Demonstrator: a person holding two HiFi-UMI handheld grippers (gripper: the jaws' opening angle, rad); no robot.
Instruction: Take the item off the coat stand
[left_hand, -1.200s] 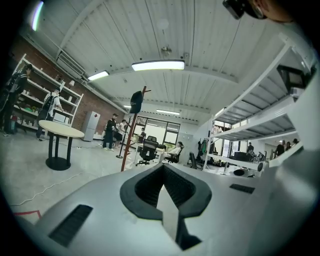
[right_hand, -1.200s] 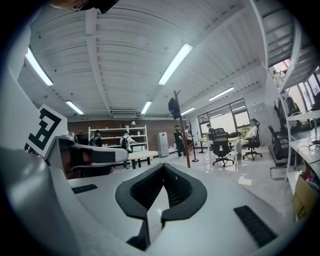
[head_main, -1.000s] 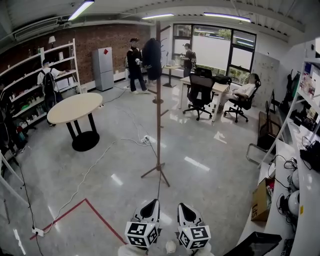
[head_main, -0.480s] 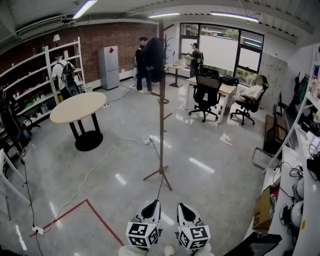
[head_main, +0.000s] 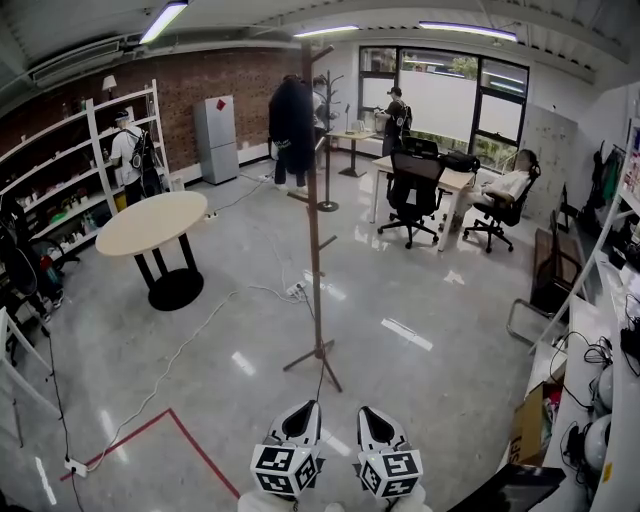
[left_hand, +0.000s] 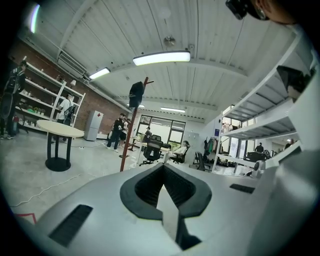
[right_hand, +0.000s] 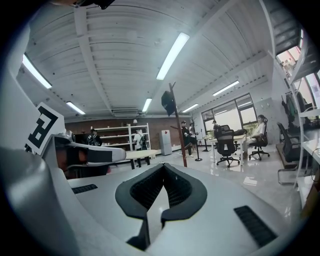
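Because the item (head_main: 291, 115), a dark bundle, hangs from a peg near the top of the stand (head_main: 314, 250), it sits in the upper middle of the head view, high off the floor and well apart from both grippers. The left gripper (head_main: 303, 408) and right gripper (head_main: 368, 412) show side by side at the bottom edge. Each has its jaws closed together with nothing between them and points roughly level toward the stand. I judge this a carrying pose for the approach, with reaching and opening yet to come.

The floor (head_main: 440, 310) is glossy grey and mirrors the ceiling lights. A cable (head_main: 185, 340) and a red tape line (head_main: 205, 451) cross it at lower left. A round table (head_main: 152, 220) stands at left with shelves (head_main: 60, 190) behind it. Chairs (head_main: 410, 195) are at upper right, and people stand at the back.
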